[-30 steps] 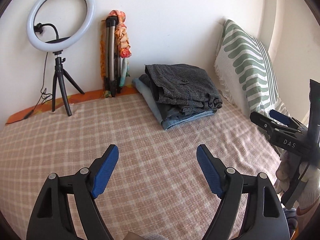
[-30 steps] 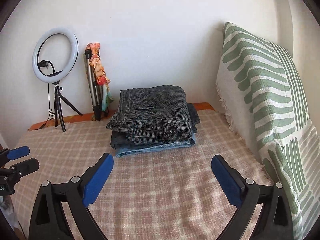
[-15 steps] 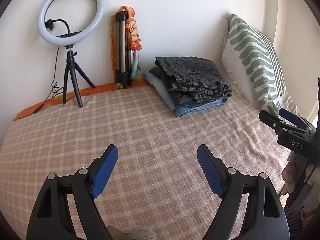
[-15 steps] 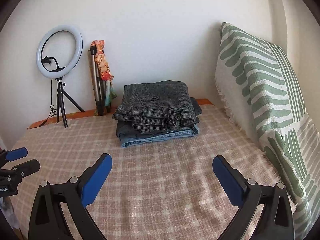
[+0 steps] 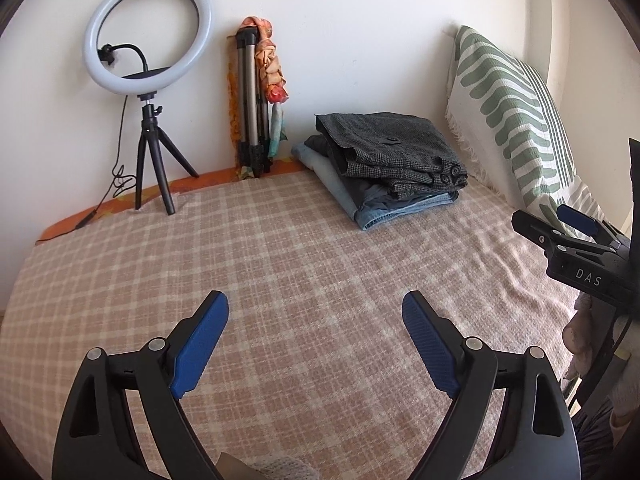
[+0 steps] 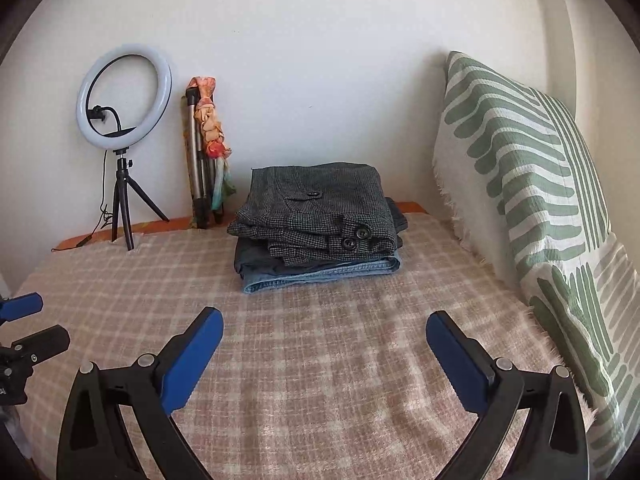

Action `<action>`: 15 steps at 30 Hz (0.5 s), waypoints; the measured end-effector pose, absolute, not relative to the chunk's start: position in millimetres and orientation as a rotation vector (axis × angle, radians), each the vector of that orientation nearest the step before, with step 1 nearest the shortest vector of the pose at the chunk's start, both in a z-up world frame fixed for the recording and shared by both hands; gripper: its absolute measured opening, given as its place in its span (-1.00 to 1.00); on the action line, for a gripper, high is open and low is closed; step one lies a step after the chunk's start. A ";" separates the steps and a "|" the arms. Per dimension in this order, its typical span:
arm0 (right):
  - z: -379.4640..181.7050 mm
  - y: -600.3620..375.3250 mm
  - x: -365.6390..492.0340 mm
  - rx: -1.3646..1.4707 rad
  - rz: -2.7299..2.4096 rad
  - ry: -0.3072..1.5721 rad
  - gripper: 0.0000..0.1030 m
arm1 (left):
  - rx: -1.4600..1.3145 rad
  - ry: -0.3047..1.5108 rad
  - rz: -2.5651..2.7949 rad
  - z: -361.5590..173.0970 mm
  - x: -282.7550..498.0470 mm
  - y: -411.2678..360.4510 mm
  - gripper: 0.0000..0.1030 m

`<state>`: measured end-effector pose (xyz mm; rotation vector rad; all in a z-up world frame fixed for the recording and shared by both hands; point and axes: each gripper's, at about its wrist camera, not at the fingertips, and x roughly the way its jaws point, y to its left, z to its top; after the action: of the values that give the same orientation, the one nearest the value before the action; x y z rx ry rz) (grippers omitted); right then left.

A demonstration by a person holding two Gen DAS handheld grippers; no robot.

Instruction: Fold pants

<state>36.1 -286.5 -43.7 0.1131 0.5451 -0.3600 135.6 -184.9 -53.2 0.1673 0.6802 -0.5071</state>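
Observation:
A stack of folded pants lies at the back of the bed by the wall, grey checked pants on top of dark and blue denim ones; it also shows in the right wrist view. My left gripper is open and empty, low over the near part of the bed. My right gripper is open and empty, well short of the stack. The right gripper also shows at the right edge of the left wrist view, and the left gripper at the left edge of the right wrist view.
A pink checked blanket covers the bed. A ring light on a small tripod and a folded tripod with an orange scarf stand at the back wall. A green-striped pillow leans at the right.
Both grippers have drawn back from the stack, which now looks smaller and farther. The left view has swung so the stack sits further right. Both stay open.

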 end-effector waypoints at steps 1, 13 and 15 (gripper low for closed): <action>-43.4 -285.8 35.3 0.117 -0.357 0.544 1.00 | 0.170 0.677 -0.502 -53.0 135.0 -184.7 0.73; -43.8 -283.4 30.1 0.127 -0.359 0.542 1.00 | 0.153 0.676 -0.495 -50.0 132.0 -181.2 0.73; -43.9 -283.3 29.4 0.127 -0.357 0.545 1.00 | 0.151 0.677 -0.495 -49.8 132.3 -181.0 0.73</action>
<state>29.4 -283.3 -43.9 0.1268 0.5446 -0.3566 132.3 -181.0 -49.8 0.1507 0.6770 -0.4954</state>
